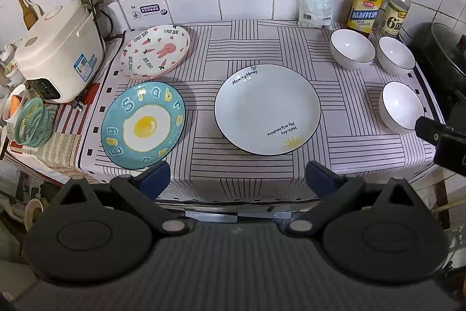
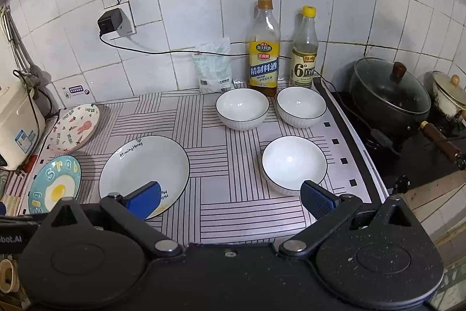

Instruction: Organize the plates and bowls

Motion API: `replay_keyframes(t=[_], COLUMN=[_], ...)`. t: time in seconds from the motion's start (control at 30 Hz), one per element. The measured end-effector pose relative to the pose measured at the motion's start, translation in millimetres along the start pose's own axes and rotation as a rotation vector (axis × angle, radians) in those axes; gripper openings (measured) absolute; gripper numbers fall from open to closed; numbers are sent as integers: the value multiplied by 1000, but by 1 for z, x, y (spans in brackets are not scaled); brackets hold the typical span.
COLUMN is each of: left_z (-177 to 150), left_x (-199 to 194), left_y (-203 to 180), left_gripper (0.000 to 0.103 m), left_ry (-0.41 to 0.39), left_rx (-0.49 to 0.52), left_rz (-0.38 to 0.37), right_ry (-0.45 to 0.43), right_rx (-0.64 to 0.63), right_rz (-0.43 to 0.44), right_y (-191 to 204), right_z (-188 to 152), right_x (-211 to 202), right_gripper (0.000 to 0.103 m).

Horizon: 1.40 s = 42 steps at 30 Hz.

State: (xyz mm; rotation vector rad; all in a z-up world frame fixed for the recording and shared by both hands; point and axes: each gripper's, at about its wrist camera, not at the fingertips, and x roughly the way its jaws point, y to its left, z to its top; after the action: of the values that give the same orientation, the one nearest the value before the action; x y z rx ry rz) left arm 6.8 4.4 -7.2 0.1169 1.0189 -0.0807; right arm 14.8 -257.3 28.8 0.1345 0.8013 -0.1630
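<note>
Right claw [image 2: 230, 196] covers the near edge of the pale plate [image 2: 144, 165]; left claw [image 1: 237, 177] is empty too, both spread wide. Egg plate [image 1: 143, 124], bunny plate [image 1: 155, 51], three white bowls [image 2: 294, 162] sit separately on the striped desk [image 1: 204, 48].

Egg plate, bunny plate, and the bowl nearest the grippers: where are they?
Egg plate [image 1: 142, 125]: left wrist view, on the yolk.
Bunny plate [image 1: 155, 51]: left wrist view, beside the rabbit.
Nearest bowl [image 2: 293, 159]: right wrist view, inside bottom.
</note>
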Motion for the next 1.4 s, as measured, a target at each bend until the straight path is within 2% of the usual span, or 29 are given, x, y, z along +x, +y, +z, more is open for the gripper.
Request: replay_keyframes(t=[0.37, 0.57, 0.67, 1.0, 1.4], left_z=[-7, -11, -15, -18, -20], left_x=[-4, 1, -1, -4, -12], left_y=[-2, 2, 5, 7, 7], left_gripper=[101, 101, 101, 102, 103], left_ry=[-30, -17, -36, -36, -35], left_rx=[14, -24, -36, -13, 28], left_rz=[-5, -37, -36, -18, -32], right_ry=[-3, -9, -6, 1, 21], right_rx=[5, 6, -7, -34, -55], right_rz=[-14, -7, -14, -10, 14], right_y=[-3, -2, 0, 6, 17], right_z=[-3, -10, -11, -16, -20], right_x=[-4, -7, -7, -7, -8], right_gripper=[103, 103, 103, 103, 103])
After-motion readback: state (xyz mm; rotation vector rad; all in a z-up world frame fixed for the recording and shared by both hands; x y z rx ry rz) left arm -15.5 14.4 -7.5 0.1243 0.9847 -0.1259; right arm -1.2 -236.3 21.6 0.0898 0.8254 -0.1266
